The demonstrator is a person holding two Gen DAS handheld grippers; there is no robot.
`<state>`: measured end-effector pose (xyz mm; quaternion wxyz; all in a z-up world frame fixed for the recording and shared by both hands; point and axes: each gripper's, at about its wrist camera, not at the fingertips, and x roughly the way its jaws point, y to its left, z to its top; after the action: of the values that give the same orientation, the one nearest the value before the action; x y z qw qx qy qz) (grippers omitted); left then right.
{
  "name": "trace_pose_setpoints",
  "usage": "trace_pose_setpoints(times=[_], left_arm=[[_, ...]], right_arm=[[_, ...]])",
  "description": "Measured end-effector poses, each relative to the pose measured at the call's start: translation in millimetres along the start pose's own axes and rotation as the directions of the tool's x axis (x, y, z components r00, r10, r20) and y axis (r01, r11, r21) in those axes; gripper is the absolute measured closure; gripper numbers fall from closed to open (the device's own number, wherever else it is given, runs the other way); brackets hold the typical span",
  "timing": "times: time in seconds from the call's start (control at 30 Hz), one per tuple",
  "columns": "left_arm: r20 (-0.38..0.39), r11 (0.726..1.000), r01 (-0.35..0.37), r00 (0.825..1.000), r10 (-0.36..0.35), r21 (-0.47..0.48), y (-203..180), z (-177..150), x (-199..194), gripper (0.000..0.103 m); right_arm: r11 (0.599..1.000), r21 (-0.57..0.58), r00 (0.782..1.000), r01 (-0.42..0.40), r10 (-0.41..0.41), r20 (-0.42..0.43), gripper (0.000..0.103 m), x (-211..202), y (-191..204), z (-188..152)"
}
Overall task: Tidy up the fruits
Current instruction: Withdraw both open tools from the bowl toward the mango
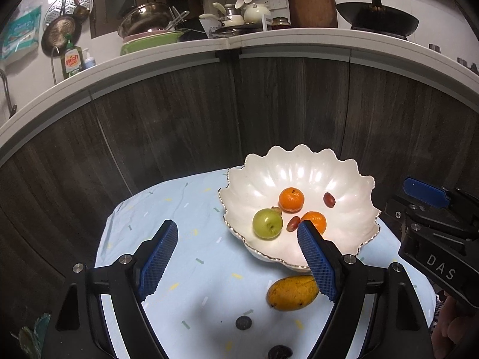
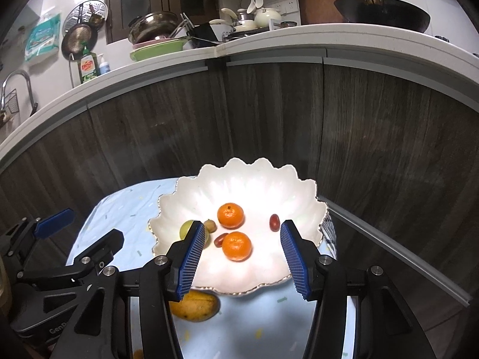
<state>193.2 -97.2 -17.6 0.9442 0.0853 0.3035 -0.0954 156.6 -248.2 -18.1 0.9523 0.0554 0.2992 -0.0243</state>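
Although several fruits already lie in the white scalloped ceramic bowl [image 1: 299, 170], the left wrist view shows the job unfinished: two orange tangerines [image 1: 291, 199], a green round fruit [image 1: 267, 223] and two small dark-red oval fruits [image 1: 329, 199] sit inside, while a yellow mango [image 1: 292, 293] lies on the pale-blue patterned cloth of the worktop [image 1: 179, 239], just in front of the bowl's rim. Two dark round items [image 1: 243, 322] lie nearer on the cloth; whether they are fruit cannot be told. The left gripper [image 1: 239, 257] hangs with jaws spread and nothing between them.

From the right wrist view, the same bowl holds those fruits plus a small tan one [image 2: 210, 225]. The right gripper [image 2: 239, 254] is likewise parted and empty above the bowl's near half. The mango shows beneath its left finger, outside the bowl, so at least that piece probably remains to be placed.
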Motion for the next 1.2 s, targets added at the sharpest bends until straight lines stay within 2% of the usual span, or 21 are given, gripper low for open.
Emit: trace_pose_setpoints(times=[0.17, 0.3, 1.2], left_arm=[[-0.002, 1.000, -0.004, 1.000, 0.004, -0.001, 2, -7, -8, 0.021], [-0.008, 1.000, -0.005, 1.000, 0.005, -0.004, 4, -14, -14, 0.021], [-0.061, 1.000, -0.001, 0.998, 0.002, 0.015, 9, -71, -39, 0.021]], right_arm=[[1.000, -0.006, 1.000, -0.006, 0.006, -0.002, 0.049, -7, 5, -5], [1.000, -0.011, 1.000, -0.007, 0.007, 0.000, 0.040, -12, 8, -10], [0.995, -0.091, 0.998, -0.034, 0.028, -0.063, 0.040, -24, 26, -51]])
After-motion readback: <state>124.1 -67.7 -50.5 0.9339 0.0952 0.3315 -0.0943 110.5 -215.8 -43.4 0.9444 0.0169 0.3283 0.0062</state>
